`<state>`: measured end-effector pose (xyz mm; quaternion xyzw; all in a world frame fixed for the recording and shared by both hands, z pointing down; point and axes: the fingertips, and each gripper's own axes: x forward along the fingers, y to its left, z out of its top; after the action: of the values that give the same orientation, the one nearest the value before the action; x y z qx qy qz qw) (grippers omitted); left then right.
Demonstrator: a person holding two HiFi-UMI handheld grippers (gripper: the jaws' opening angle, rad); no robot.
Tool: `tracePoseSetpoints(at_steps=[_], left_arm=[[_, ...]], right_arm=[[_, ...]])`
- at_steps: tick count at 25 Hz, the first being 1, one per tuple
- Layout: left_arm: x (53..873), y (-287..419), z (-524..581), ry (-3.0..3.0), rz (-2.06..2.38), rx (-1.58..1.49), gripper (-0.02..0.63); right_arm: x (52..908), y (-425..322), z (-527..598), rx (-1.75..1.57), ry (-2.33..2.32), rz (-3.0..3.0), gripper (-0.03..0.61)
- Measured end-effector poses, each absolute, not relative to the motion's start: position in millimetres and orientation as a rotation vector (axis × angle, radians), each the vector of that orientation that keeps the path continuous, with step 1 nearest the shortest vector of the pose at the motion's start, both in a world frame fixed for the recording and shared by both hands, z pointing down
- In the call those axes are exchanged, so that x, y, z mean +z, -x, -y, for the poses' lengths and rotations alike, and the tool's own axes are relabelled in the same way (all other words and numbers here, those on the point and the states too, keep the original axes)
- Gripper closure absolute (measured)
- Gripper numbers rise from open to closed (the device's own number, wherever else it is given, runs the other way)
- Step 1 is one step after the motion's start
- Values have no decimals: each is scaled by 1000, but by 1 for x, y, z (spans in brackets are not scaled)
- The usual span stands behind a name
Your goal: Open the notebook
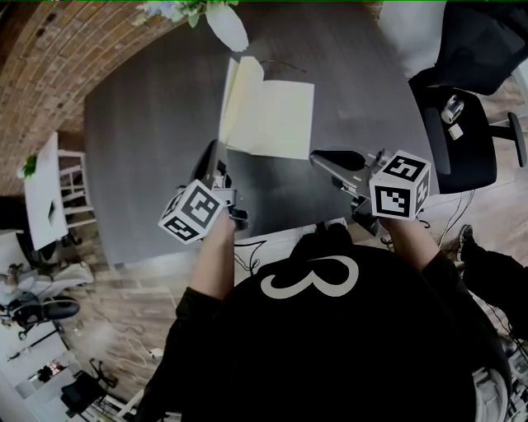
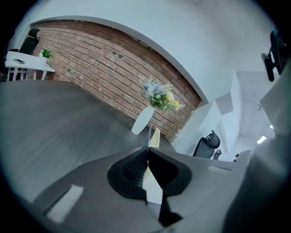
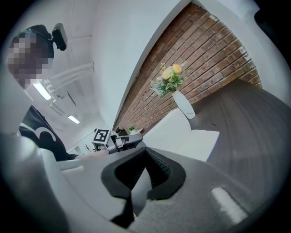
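The notebook [image 1: 276, 119] lies open on the dark table [image 1: 140, 132], cream pages up, its left leaf standing half raised. In the left gripper view the notebook [image 2: 155, 136] shows edge-on beyond the jaws; the right gripper view shows its pages [image 3: 193, 136] spread. My left gripper [image 1: 216, 151] is near the notebook's lower left corner, shut and holding nothing [image 2: 148, 148]. The right gripper [image 1: 317, 157] hovers off the notebook's lower right corner, jaws together and bare [image 3: 146, 149]. The left gripper [image 3: 125, 140] also appears in the right gripper view.
A white vase [image 1: 228, 25] with flowers [image 2: 159, 95] stands behind the notebook at the table's far edge. A black office chair [image 1: 462, 136] is to the right, and a small white side table [image 1: 45, 194] to the left. A brick wall [image 2: 91, 63] runs behind.
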<state>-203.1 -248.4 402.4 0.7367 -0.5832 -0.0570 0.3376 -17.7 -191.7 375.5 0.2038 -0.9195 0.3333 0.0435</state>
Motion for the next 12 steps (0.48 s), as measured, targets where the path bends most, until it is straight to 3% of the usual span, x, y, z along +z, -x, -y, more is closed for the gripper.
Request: tracePoseSetpoints(at_steps=[12], left_arm=[[437,259,256,-1802,1526,-196,581]], right_arm=[[446,37,221,803,-761,2600,578]])
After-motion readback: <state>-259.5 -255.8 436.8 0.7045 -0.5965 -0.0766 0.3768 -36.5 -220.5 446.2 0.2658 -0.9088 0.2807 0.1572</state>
